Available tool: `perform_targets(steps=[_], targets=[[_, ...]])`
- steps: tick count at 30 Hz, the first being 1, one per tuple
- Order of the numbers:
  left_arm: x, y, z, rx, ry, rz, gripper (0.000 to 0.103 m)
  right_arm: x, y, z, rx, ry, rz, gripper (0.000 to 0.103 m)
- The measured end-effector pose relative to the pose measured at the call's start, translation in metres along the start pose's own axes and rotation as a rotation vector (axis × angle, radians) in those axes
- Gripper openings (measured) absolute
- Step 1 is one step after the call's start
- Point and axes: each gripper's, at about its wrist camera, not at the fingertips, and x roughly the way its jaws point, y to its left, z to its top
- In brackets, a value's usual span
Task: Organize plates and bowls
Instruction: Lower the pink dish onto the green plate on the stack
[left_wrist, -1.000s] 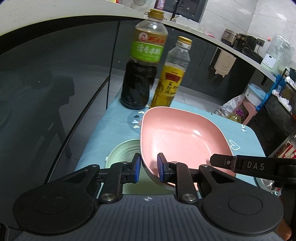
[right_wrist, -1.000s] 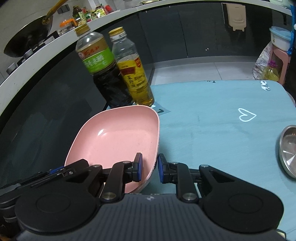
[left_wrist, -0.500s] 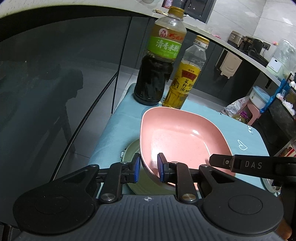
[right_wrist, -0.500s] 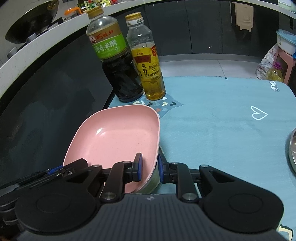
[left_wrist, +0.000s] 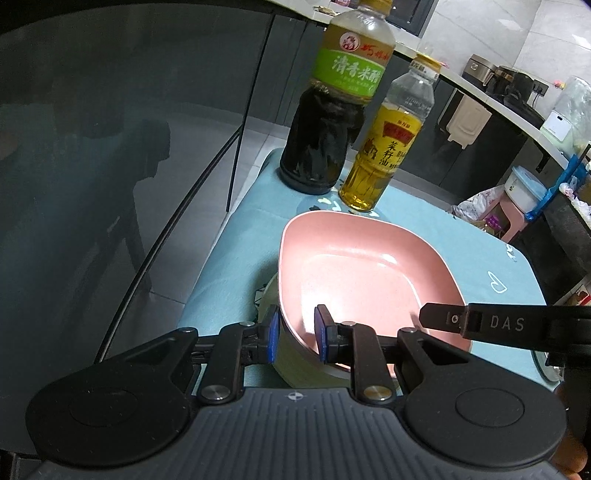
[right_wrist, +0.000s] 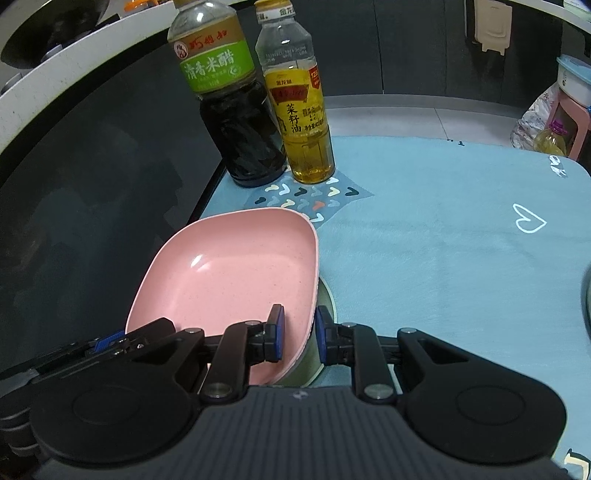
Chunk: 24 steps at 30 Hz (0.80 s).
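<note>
A pink squarish plate (left_wrist: 365, 273) (right_wrist: 236, 273) is held between both grippers over the blue cloth. My left gripper (left_wrist: 295, 338) is shut on the plate's left rim, one pad inside and one outside. My right gripper (right_wrist: 297, 334) is shut on the plate's right rim the same way. Directly under the plate sits a pale green dish (left_wrist: 295, 363) (right_wrist: 314, 354), mostly hidden; whether the plate touches it I cannot tell. The right gripper's finger (left_wrist: 480, 325) shows at the plate's far side in the left wrist view.
A dark vinegar bottle (right_wrist: 236, 110) and a yellow oil bottle (right_wrist: 301, 110) stand at the cloth's far left corner, just beyond the plate. A metal dish edge (left_wrist: 546, 369) lies at the right. The blue cloth (right_wrist: 443, 258) stretches right; the table's left edge drops to the floor.
Both grippers have carried the pink plate forward and down, closer to the bottles. The green dish, seen beside the plate earlier, is now almost covered by it.
</note>
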Motion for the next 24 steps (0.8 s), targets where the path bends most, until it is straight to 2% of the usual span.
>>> perform_targets(steps=[15, 24], targets=[[0.029, 0.006, -0.005, 0.014, 0.074, 0.011, 0.018, 0.023, 0.003, -0.001, -0.016, 0.055, -0.033, 0.019], [0.029, 0.008, -0.004, 0.02, 0.088, 0.005, 0.018, 0.033, -0.002, -0.003, -0.01, 0.082, -0.041, 0.019]])
